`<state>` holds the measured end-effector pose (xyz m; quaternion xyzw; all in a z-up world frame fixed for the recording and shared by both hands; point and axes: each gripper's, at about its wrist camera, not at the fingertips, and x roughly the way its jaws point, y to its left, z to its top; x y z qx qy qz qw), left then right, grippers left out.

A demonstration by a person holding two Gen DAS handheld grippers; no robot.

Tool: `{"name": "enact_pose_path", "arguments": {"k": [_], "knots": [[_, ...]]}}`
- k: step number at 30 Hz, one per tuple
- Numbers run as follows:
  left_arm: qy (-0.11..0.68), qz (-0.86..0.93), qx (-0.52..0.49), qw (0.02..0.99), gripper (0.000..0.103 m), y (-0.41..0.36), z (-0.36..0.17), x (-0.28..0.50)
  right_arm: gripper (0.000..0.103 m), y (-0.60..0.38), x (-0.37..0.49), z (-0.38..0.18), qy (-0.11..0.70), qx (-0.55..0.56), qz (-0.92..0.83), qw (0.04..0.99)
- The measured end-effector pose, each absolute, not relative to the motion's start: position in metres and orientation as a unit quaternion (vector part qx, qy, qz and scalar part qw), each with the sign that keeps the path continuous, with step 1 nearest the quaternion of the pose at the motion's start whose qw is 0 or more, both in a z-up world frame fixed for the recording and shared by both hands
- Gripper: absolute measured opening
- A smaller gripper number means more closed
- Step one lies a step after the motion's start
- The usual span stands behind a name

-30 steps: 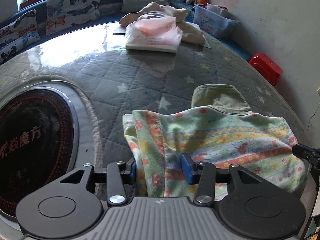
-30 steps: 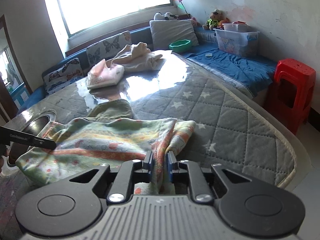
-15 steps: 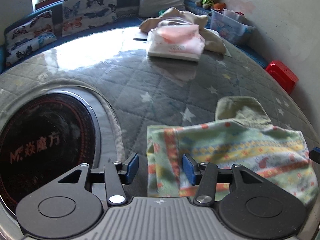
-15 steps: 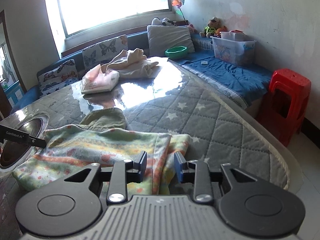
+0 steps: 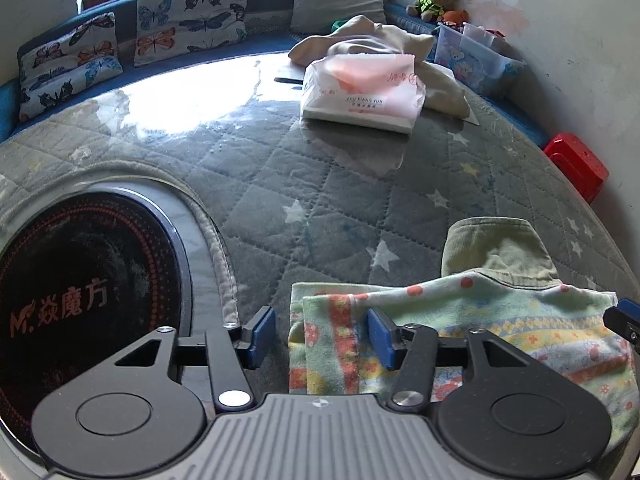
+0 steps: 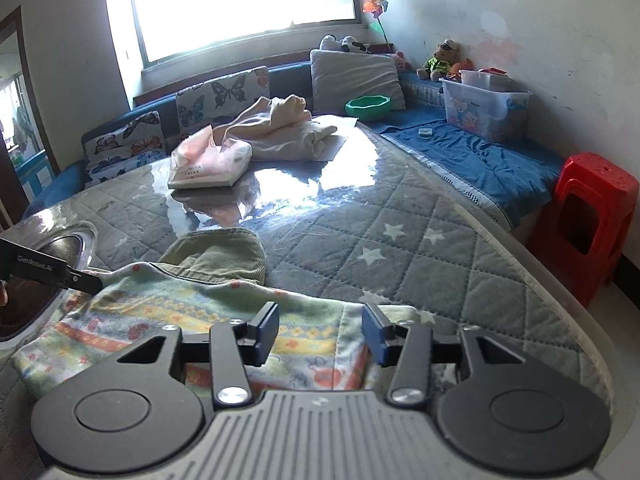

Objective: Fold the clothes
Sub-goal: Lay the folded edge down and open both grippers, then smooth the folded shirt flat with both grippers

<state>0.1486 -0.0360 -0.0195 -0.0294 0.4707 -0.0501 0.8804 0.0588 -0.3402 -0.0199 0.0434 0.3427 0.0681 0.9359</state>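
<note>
Hovering low over the near edge of the table, the left gripper [image 5: 322, 334] has its blue pads spread wide with nothing between them but air and the left end of the patterned garment [image 5: 460, 320] lying below; it grips nothing. The right gripper [image 6: 320, 330] is likewise spread wide above the garment's right end, holding nothing, its pads [image 6: 268, 326] clear of the cloth. The garment, a folded piece with pastel green, yellow and orange bands, lies flat across the near side of the quilted star-print table cover [image 6: 420, 248], stretching between the two grippers. An olive-green cloth [image 6: 224, 254] pokes out from under its far edge. To the left, a round black induction cooktop [image 5: 80, 300] is set into the table. Farther back sit a pink-and-white plastic-wrapped pack [image 5: 364, 94] and, touching it, a heap of cream clothing [image 6: 280, 132]. Beyond the table are butterfly-print cushions [image 5: 188, 12], a grey pillow [image 6: 356, 76], a clear storage bin [image 6: 484, 106] and a red plastic stool [image 6: 592, 216].
</note>
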Motion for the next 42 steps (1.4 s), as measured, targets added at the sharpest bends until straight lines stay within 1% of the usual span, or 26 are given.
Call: {"name": "enact_pose_path", "arguments": {"k": [3,5,9,11,12,13,15,17,21,28,30,37,42], "knots": [[0.471,-0.051,-0.026,0.88,0.06,-0.036,-0.02,0.149,0.057,-0.338,0.064,-0.024,0.348,0.035,0.066,0.935],[0.469,-0.051,-0.022,0.881,0.063,-0.035,-0.019,0.147,0.058,-0.338,0.066,-0.028,0.353,0.028,0.065,0.933],[0.46,-0.054,-0.001,0.886,0.069,-0.037,-0.015,0.137,0.07,-0.334,0.063,-0.027,0.349,0.014,0.064,0.935],[0.453,-0.062,0.008,0.889,0.07,-0.04,-0.012,0.13,0.073,-0.33,0.057,-0.022,0.338,0.003,0.066,0.939],[0.45,-0.066,0.013,0.89,0.071,-0.042,-0.011,0.126,0.079,-0.327,0.054,-0.02,0.332,-0.003,0.067,0.941],[0.447,-0.07,0.017,0.892,0.073,-0.043,-0.009,0.122,0.083,-0.325,0.052,-0.018,0.329,-0.006,0.069,0.942],[0.441,-0.08,0.024,0.894,0.077,-0.046,-0.007,0.114,0.083,-0.318,0.049,-0.015,0.324,-0.015,0.078,0.943],[0.437,-0.088,0.031,0.895,0.078,-0.05,-0.006,0.105,0.083,-0.309,0.046,-0.014,0.322,-0.022,0.09,0.942],[0.434,-0.103,0.046,0.894,0.081,-0.054,-0.008,0.088,0.084,-0.29,0.039,-0.016,0.327,-0.038,0.12,0.937],[0.427,-0.11,0.056,0.896,0.082,-0.053,-0.01,0.064,0.087,-0.268,0.009,-0.021,0.34,-0.063,0.16,0.925],[0.423,-0.109,0.059,0.898,0.085,-0.052,-0.01,0.059,0.089,-0.266,0.001,-0.023,0.345,-0.063,0.162,0.923],[0.41,-0.11,0.079,0.902,0.086,-0.052,-0.013,0.039,0.09,-0.268,-0.023,-0.025,0.354,-0.06,0.153,0.921],[0.404,-0.111,0.073,0.905,0.086,-0.051,-0.008,0.029,0.09,-0.269,-0.032,-0.019,0.349,-0.06,0.148,0.924]]}}
